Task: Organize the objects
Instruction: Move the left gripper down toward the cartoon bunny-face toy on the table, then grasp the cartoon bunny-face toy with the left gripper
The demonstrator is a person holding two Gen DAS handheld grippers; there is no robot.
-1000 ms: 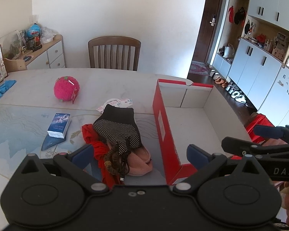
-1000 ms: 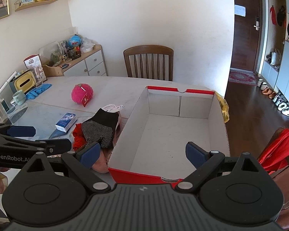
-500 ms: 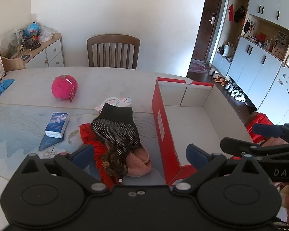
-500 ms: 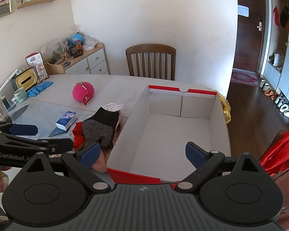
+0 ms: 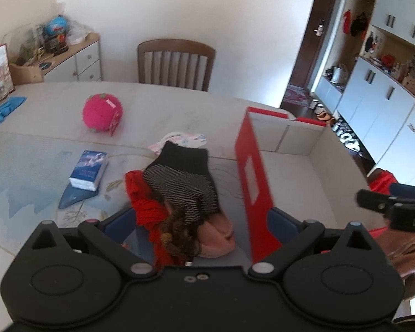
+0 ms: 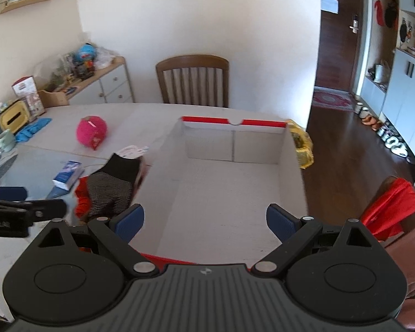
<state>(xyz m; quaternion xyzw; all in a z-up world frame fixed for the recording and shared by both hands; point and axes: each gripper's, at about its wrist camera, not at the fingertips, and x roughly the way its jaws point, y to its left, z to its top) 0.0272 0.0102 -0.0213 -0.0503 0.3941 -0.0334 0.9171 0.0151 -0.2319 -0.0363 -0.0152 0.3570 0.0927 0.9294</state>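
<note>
The red box [image 6: 229,182] lies open-topped with a bare floor, free from above. Its tall left wall [image 5: 253,177] stands between it and the clothing heap [image 5: 179,193]. Bare counter [image 5: 163,105] lies beyond.

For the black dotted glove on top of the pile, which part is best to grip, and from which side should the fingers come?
Probably the plain black cuff of the glove. It lies flat at the far end, clear of the red cloth and pink item under the dotted part. Come from above with the left gripper, keeping away from the box wall on the right.
</note>
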